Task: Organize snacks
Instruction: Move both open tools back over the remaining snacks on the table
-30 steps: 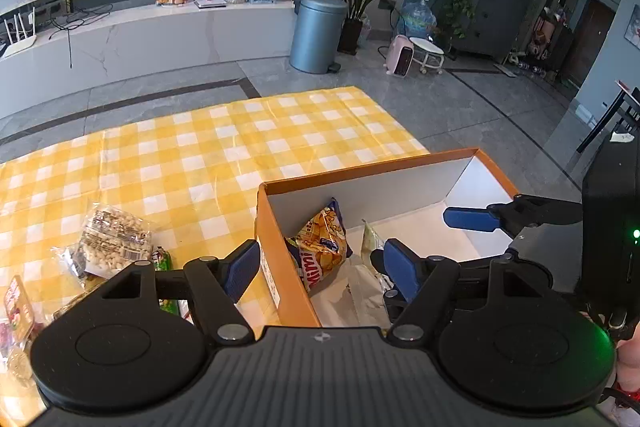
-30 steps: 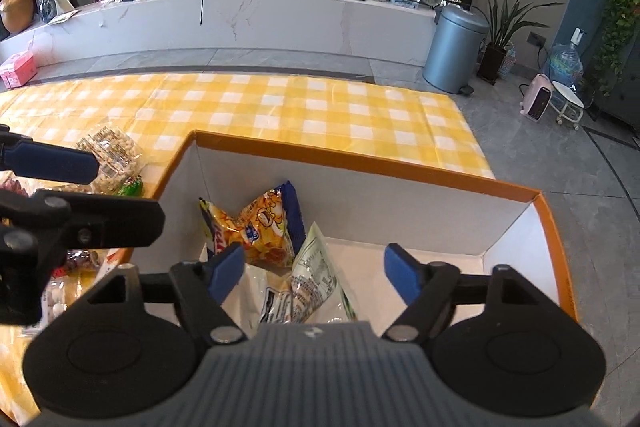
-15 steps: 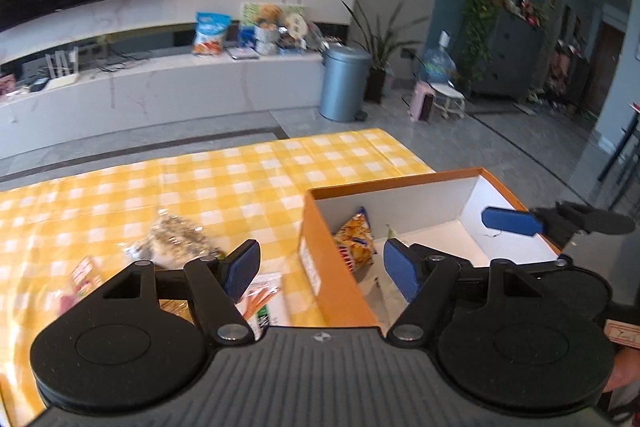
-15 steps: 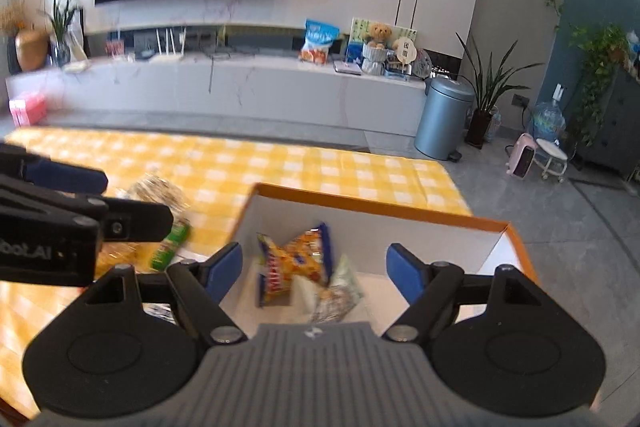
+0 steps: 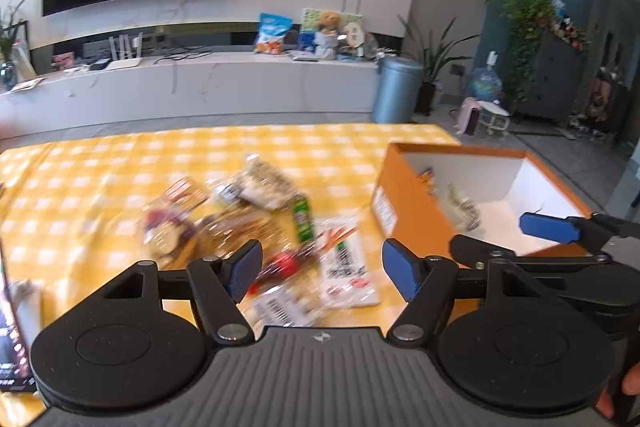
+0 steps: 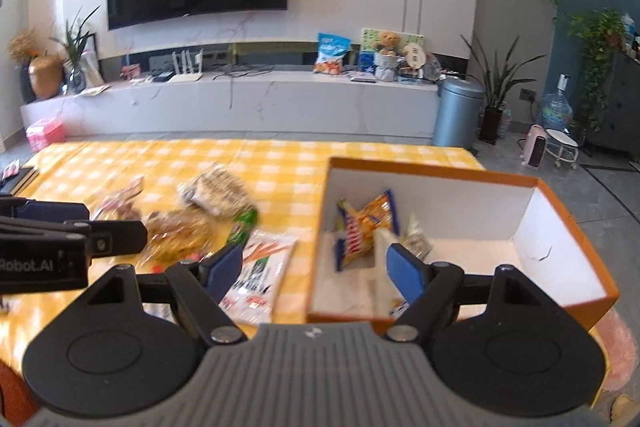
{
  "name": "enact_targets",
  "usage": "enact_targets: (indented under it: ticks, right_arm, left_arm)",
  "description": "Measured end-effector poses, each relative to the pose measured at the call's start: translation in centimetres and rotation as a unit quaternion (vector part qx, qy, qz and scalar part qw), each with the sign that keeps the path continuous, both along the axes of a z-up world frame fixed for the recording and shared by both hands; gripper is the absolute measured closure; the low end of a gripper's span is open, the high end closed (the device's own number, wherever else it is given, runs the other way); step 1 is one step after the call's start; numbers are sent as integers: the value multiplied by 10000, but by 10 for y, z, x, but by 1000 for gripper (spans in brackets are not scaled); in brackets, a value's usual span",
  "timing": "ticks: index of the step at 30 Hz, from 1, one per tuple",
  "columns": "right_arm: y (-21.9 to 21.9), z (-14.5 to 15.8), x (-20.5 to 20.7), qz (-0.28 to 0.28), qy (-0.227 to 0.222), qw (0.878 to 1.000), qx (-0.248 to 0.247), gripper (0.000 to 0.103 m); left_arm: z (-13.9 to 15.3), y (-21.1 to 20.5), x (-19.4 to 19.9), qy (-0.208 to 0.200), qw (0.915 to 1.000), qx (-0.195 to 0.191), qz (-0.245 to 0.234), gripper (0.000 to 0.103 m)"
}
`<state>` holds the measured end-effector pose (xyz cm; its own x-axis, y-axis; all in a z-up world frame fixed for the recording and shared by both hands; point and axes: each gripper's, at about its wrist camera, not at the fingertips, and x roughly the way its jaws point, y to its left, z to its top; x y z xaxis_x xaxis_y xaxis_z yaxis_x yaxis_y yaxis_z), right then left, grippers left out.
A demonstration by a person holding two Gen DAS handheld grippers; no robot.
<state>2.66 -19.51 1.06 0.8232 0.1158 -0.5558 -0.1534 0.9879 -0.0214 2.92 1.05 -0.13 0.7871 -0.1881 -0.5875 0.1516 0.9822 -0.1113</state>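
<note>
Reaching now into the heap of snack packets (image 5: 256, 227) on the counter (image 5: 100, 163) is risky, because the packets overlap and look thin and slippery; your tool may pinch two at once or only push them away. The orange box (image 6: 452, 243) stands on the right part of the counter, close to its near edge, so a careless swing of a tool could knock its wall. It holds an orange chips bag (image 6: 366, 227) and a small pale packet (image 6: 416, 239) by its left wall.

The left tool (image 5: 320, 269) is empty and its jaws are closing slightly, with nothing pressed between them; the heap lies just beyond it, a white flat packet (image 5: 344, 259) nearest. The right tool (image 6: 316, 269) is wide open and empty, over the box's left wall. A green stick packet (image 5: 303, 217) lies at the right side of the heap.
</note>
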Motion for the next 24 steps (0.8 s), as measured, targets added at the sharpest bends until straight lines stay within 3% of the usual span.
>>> enact_targets:
  ticks: [4, 14, 24]
  right_arm:
    - [14, -9, -8, 170, 123, 9998, 7, 26]
    - [45, -36, -12, 415, 369, 9984, 83, 30]
    - [72, -59, 10, 645, 621, 9958, -174, 50]
  left_arm:
    - [-13, 12, -14, 77, 9998, 159, 101, 22]
    - [-47, 43, -21, 316, 9987, 38, 393, 24]
    - [-67, 60, -8, 533, 9970, -54, 562, 28]
